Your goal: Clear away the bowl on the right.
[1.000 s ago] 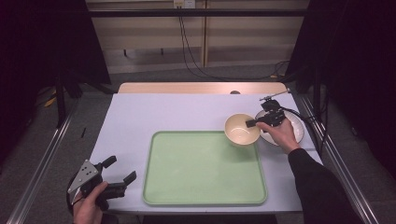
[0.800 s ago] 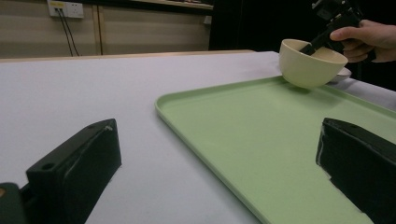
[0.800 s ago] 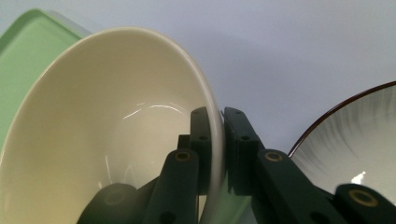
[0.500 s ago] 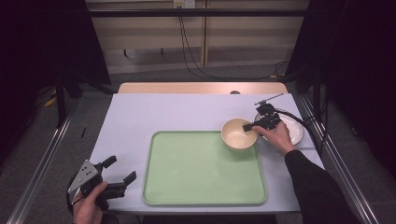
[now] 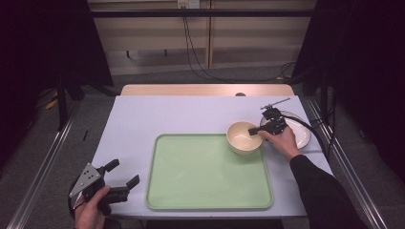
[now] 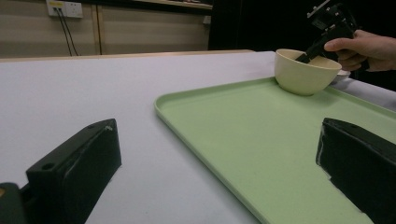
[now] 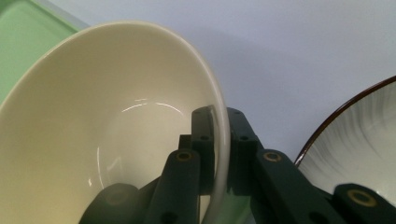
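High view: right tongs [image 5: 256,130] pinch the smooth, round cream bowl's [image 5: 243,137] rim over the flat green tray [image 5: 208,172]; left tongs [image 5: 122,177] gape wide.

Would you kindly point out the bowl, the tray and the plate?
bowl [image 5: 242,138], high view, inner wall.
tray [image 5: 205,174], high view, bare floor.
plate [image 5: 302,134], high view, right rim area.
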Demonstrator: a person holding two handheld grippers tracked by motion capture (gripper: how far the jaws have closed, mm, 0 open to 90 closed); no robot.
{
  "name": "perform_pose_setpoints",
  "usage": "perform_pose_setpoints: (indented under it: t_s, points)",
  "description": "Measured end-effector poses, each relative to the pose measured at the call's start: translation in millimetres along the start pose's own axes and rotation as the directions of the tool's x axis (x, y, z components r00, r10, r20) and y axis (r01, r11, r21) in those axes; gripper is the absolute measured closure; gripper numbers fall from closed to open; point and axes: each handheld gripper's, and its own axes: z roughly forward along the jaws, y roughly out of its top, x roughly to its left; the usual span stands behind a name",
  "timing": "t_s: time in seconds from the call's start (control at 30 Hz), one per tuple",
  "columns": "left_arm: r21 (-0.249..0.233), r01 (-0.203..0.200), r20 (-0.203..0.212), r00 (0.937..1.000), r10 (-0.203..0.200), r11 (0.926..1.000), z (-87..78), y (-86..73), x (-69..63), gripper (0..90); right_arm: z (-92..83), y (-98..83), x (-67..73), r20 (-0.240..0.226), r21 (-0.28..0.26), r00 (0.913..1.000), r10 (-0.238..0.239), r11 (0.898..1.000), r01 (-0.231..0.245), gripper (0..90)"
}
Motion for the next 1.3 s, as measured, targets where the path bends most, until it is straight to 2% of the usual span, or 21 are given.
perform_pose_setpoints:
  t_s: [0.23,0.27,0.37,0.4,0.47,0.5,0.57,0.63,0.7,0.8,0.93,1.03,1.1,1.13,1.23,1.3]
  points:
    - [-0.001,0.002,0.000,1.0000,-0.002,1.0000,0.1,-0.2,0.1,0.0,0.2,-2.3,2.1,0.015,-0.004,0.9997,-0.020,1.000,0.020,84.4]
    - [-0.001,0.002,0.003,1.0000,-0.002,1.0000,0.0,-0.1,0.2,0.1,1.3,-3.4,0.8,0.015,-0.021,0.9988,-0.047,0.999,0.048,84.0]
    - [0.003,-0.001,-0.001,1.0000,0.001,1.0000,0.1,0.0,-0.1,0.0,1.5,-4.0,1.0,0.017,-0.029,0.9980,-0.061,0.998,0.062,83.4]
    - [0.003,-0.002,-0.001,1.0000,0.002,1.0000,0.0,0.0,-0.2,0.0,1.5,-4.4,2.0,0.023,-0.027,0.9979,-0.061,0.998,0.061,80.0]
    - [-0.001,0.003,0.001,1.0000,-0.003,1.0000,-0.1,-0.1,-0.2,0.0,1.4,-5.1,2.8,0.024,-0.043,0.9974,-0.068,0.997,0.069,78.6]
    - [-0.001,0.003,0.001,1.0000,-0.003,1.0000,0.1,-0.2,-0.2,0.1,1.4,-5.3,2.9,0.011,-0.042,0.9971,-0.075,0.996,0.076,73.4]
    - [0.004,-0.008,-0.005,1.0000,0.008,1.0000,-0.2,-0.1,0.1,0.1,1.9,-5.7,2.7,0.016,-0.053,0.9966,-0.081,0.995,0.082,68.0]
    - [-0.002,0.006,0.002,1.0000,-0.006,1.0000,0.5,-0.2,-0.8,0.0,0.9,-5.6,2.5,0.024,-0.060,0.9962,-0.083,0.995,0.085,59.2]
    - [0.004,-0.007,-0.005,1.0000,0.007,1.0000,-0.1,0.0,0.0,0.0,-0.7,-5.4,3.3,0.036,-0.074,0.9964,-0.077,0.994,0.079,54.2]
    - [0.003,-0.001,-0.003,1.0000,0.001,1.0000,0.1,-0.1,-0.2,0.0,-1.4,-5.4,4.3,0.033,-0.103,0.9959,-0.085,0.991,0.088,45.4]
    - [0.004,-0.004,-0.002,1.0000,0.004,1.0000,0.0,0.0,-0.1,0.0,-3.0,-4.7,3.7,0.033,-0.125,0.9962,-0.081,0.989,0.084,29.5]
    - [-0.001,0.003,0.001,1.0000,-0.003,1.0000,0.1,-0.2,-0.1,0.0,-3.9,-3.9,3.7,0.050,-0.148,0.9956,-0.079,0.985,0.086,19.0]
    - [0.005,-0.003,0.001,1.0000,0.003,1.0000,0.4,-0.1,-0.3,0.0,-3.9,-3.6,3.0,0.047,-0.151,0.9961,-0.074,0.985,0.081,6.3]
    - [0.004,-0.001,0.000,1.0000,0.001,1.0000,0.6,-0.2,-0.5,0.1,-3.8,-3.3,2.5,0.034,-0.146,0.9959,-0.084,0.985,0.088,3.9]
    - [0.004,-0.002,-0.003,1.0000,0.002,1.0000,0.4,-0.1,-0.3,0.0,-4.1,-3.6,2.9,0.027,-0.152,0.9957,-0.089,0.984,0.092,6.5]
    - [0.005,-0.009,-0.005,1.0000,0.009,0.9999,0.0,0.0,0.1,0.1,-6.0,-3.1,2.6,0.027,-0.173,0.9961,-0.084,0.981,0.087,5.2]
